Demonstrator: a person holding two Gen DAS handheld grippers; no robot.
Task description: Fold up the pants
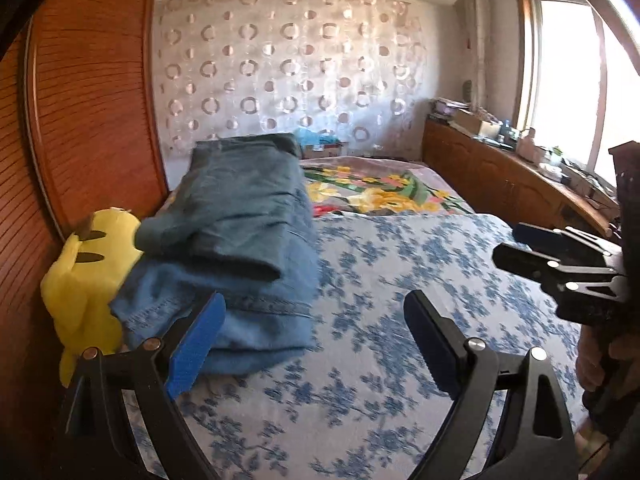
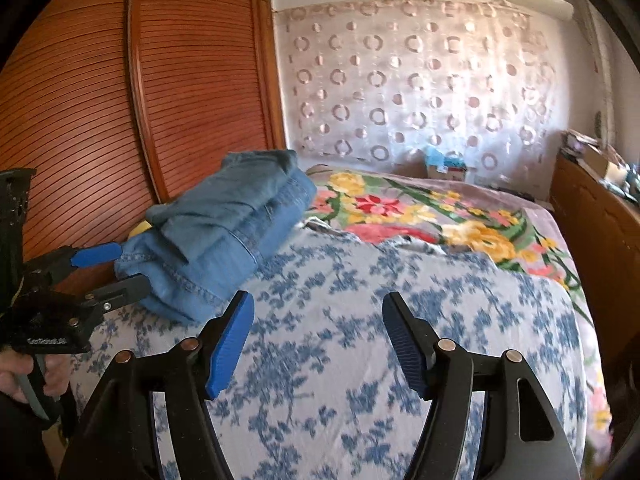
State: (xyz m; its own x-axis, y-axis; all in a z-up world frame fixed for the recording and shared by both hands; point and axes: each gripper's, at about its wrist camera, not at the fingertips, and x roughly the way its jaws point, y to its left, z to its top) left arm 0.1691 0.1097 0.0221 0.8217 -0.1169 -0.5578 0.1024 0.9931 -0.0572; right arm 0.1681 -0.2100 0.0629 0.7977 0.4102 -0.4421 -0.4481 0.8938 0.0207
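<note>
Daylight floods in through the window (image 1: 568, 80) at the right of the left wrist view, blown out to white glare. The room is bright, with soft shadows. Fisheye bending curves the wardrobe doors (image 2: 100, 112) and darkens the corners. The bedsheet (image 2: 320, 360) print looks slightly motion-blurred

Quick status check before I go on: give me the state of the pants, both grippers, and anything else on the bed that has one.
Pants: folded into a stacked bundle, lying on the bed by the wardrobe, not gripped.
Left gripper: open, empty, beside the bundle.
Right gripper: open, empty, over the blue-flowered sheet.
Yellow plush toy: wedged between pants and wardrobe.
Floral blanket: spread out, rumpled at its near edge.
</note>
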